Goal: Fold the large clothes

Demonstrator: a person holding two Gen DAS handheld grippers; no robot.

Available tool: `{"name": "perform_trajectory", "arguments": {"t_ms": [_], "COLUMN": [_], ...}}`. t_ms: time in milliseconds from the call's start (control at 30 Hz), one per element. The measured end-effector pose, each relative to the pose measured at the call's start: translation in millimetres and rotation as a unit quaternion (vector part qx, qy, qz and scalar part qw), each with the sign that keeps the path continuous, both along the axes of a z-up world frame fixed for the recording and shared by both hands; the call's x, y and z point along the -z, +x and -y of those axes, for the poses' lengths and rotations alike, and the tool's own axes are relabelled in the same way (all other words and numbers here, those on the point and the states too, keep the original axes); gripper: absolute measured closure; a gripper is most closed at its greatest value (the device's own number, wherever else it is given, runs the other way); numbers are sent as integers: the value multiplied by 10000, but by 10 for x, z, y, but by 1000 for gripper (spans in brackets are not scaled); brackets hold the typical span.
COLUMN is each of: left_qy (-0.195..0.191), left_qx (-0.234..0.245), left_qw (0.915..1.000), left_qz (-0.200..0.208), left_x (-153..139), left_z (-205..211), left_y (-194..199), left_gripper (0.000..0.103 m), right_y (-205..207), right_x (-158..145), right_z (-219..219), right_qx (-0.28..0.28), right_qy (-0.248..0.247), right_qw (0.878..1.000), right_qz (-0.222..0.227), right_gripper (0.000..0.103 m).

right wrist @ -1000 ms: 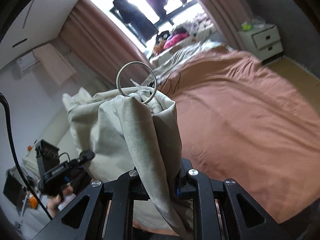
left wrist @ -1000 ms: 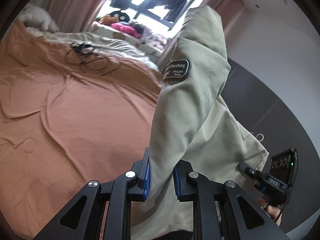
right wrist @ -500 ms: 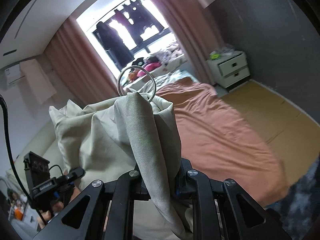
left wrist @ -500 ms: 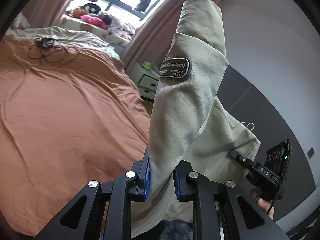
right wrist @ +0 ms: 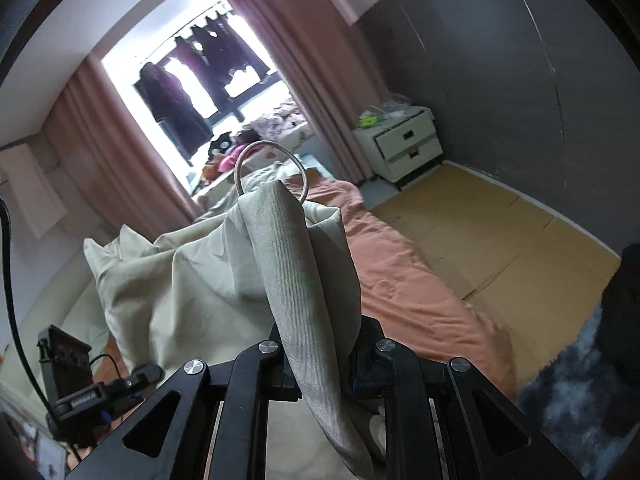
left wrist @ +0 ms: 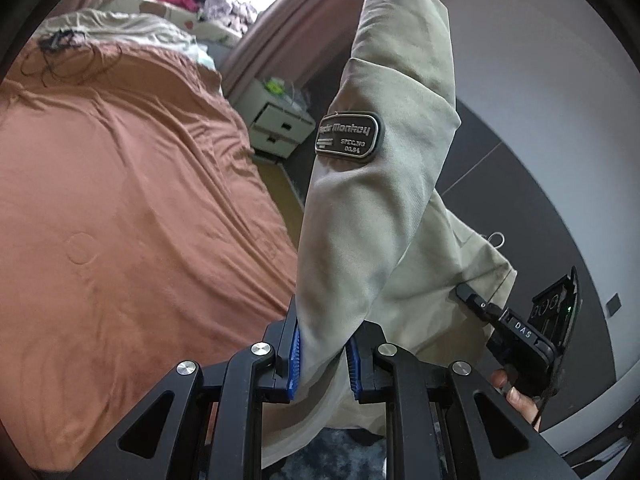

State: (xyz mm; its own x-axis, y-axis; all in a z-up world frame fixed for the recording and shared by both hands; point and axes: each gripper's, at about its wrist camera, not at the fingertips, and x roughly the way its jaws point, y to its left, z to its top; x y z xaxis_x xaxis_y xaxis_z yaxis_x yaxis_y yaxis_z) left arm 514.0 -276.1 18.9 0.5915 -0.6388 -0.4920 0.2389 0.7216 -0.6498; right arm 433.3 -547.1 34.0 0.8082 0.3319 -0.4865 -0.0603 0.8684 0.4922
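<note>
Jacket, pale khaki with a dark sleeve patch, hangs in the air beside the bed, not laid on it. My left gripper is pinched on a bunched stretch of the sleeve; my right gripper is clamped on another gathered bunch topped by a cord loop. No fold is visible: the cloth is crumpled and hanging between both grips. I judge the task barely begun; spreading flat on the orange cover and every fold remain.
</note>
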Motion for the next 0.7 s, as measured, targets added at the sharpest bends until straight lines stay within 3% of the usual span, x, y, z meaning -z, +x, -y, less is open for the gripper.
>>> {"name": "perform_trajectory", "arguments": {"t_ms": [100, 567, 600, 633, 700], "left_qy": [61, 382, 434, 586, 1041], "left_qx": [64, -45, -75, -122, -158], "left_qw": [9995, 9960, 9952, 9939, 9896], "left_qz": [-314, -812, -876, -929, -983], "left_x": [255, 881, 944, 1012, 1150], "left_z": [38, -14, -18, -10, 26], "left_y": [361, 1275, 1337, 1412, 1555], "left_gripper": [83, 82, 80, 77, 60], "right_y": [279, 1522, 1653, 1738, 1836], "right_x": [188, 858, 949, 1009, 1038], "right_z": [47, -3, -31, -48, -53], "right_qx": [65, -103, -35, 200, 759], "right_qy": [3, -521, -682, -957, -1563], "right_qw": [9999, 9928, 9891, 9836, 9705], "right_qz": [-160, -1071, -1307, -1516, -1674], "right_gripper": [87, 87, 84, 70, 51]}}
